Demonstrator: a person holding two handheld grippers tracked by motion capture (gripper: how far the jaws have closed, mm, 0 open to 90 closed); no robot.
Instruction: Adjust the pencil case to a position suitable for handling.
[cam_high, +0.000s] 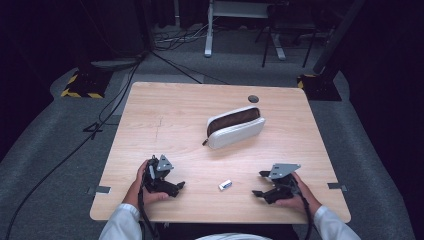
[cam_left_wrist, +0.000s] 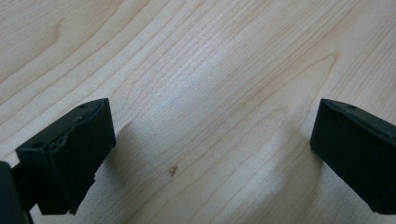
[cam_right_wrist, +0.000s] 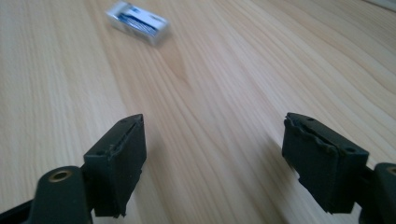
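A white pencil pouch (cam_high: 235, 128) lies unzipped at the middle of the wooden table (cam_high: 165, 115), its brown inside showing. Near the front edge lies a small white and blue eraser (cam_high: 225, 185), between the two hands. My left gripper (cam_high: 176, 188) rests low over the table left of the eraser; in the left gripper view the left gripper (cam_left_wrist: 212, 135) is open over bare wood. My right gripper (cam_high: 260, 183) sits right of the eraser, jaws pointing toward it. The right gripper (cam_right_wrist: 215, 135) stands open and empty, with the eraser (cam_right_wrist: 137, 22) ahead and slightly left, apart from the jaws.
A dark round grommet (cam_high: 253, 99) sits in the table near its far edge, behind the pouch. Cables, a stand base (cam_high: 82, 85) with yellow-black tape and desk legs (cam_high: 209, 35) stand on the grey floor beyond the table.
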